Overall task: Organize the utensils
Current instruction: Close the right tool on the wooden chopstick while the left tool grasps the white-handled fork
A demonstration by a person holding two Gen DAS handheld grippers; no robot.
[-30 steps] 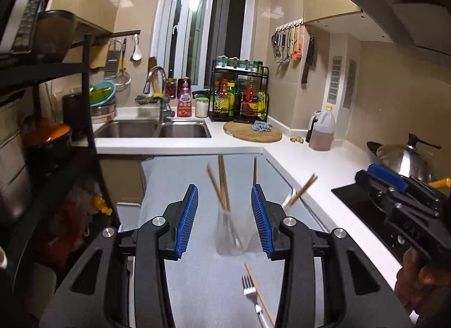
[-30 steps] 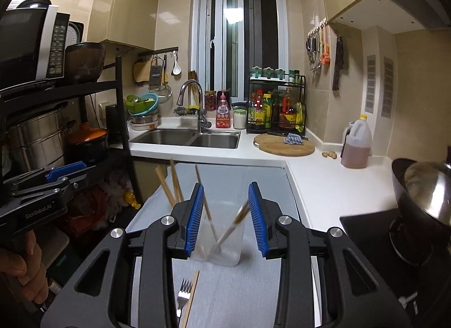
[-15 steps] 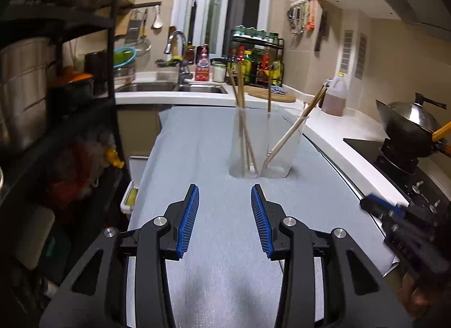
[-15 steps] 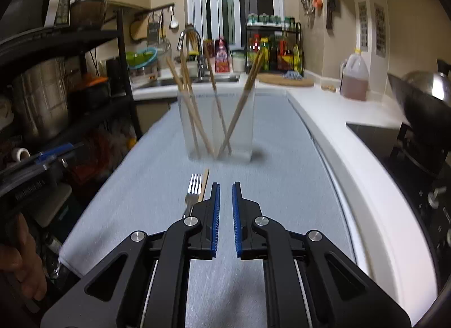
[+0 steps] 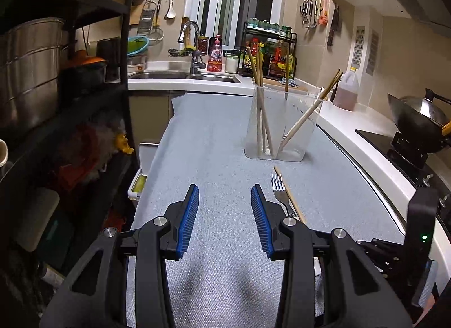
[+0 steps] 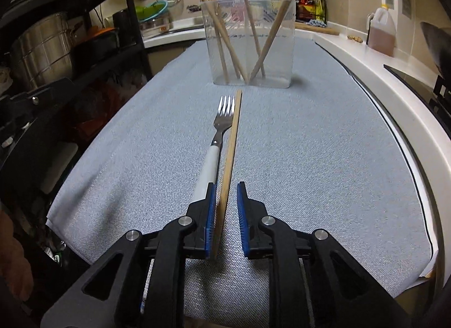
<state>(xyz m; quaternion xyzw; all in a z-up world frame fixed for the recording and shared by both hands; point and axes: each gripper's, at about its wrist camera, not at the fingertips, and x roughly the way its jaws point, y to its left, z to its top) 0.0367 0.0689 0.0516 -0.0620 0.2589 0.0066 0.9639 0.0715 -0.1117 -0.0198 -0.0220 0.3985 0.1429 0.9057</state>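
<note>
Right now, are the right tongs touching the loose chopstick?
Cannot tell. In the right wrist view the chopstick lies between the open right tongs, hard against the left pad; contact unclear.

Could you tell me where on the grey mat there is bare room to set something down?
Bare mat lies right of the chopstick toward the white counter edge, and left of the fork. The centre line up to the clear holder is crowded.

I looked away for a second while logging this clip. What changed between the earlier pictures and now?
The right hand-held gripper came down low over the cloth and opened from nearly shut; the loose chopstick now lies between its jaws, not yet clamped. The left hand-held gripper stayed open and empty. The fork and the clear holder with its chopsticks stayed put.
</note>
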